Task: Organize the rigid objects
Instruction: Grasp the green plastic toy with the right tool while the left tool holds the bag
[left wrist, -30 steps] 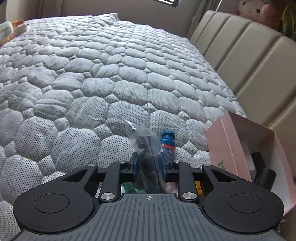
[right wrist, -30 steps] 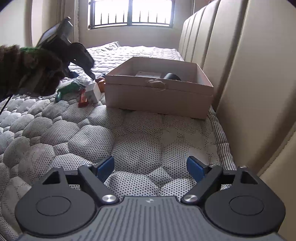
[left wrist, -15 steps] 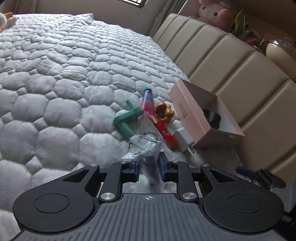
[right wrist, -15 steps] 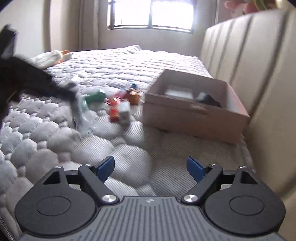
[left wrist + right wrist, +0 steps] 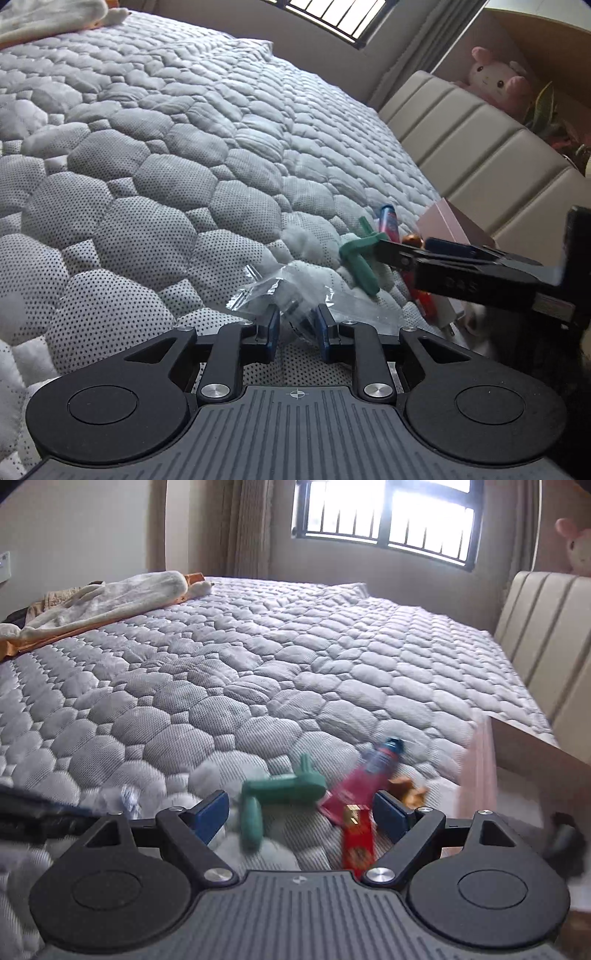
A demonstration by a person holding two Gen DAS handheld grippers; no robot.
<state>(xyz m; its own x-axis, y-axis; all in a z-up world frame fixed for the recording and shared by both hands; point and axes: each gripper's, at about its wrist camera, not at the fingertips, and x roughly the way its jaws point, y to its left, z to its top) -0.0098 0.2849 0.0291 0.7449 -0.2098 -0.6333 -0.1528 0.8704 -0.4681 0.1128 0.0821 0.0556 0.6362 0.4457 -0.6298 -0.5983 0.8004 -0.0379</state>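
My left gripper [image 5: 297,328] is shut on a clear plastic bag [image 5: 291,291] with small dark parts inside, held just over the grey quilted bed. To its right lies a pile: a green T-shaped tool [image 5: 360,258], a pink tube with a blue cap [image 5: 388,221] and a white plug [image 5: 448,314]. My right gripper [image 5: 303,812] hangs open low over that pile, with the green tool [image 5: 280,790], the tube [image 5: 369,771] and a red packet [image 5: 356,838] between and below its fingers, none gripped. In the left wrist view the right gripper [image 5: 410,249] reaches in from the right.
An open pink box [image 5: 450,221] stands right of the pile against the beige padded headboard [image 5: 480,147]; its wall [image 5: 480,775] is just right of my right gripper. A small brown object [image 5: 410,790] lies beside it. Crumpled pale cloth [image 5: 110,602] lies at the bed's far left.
My left gripper has carried the bag away from the pile and box, toward the left. My right gripper has swung from in front of the box to over the pile.
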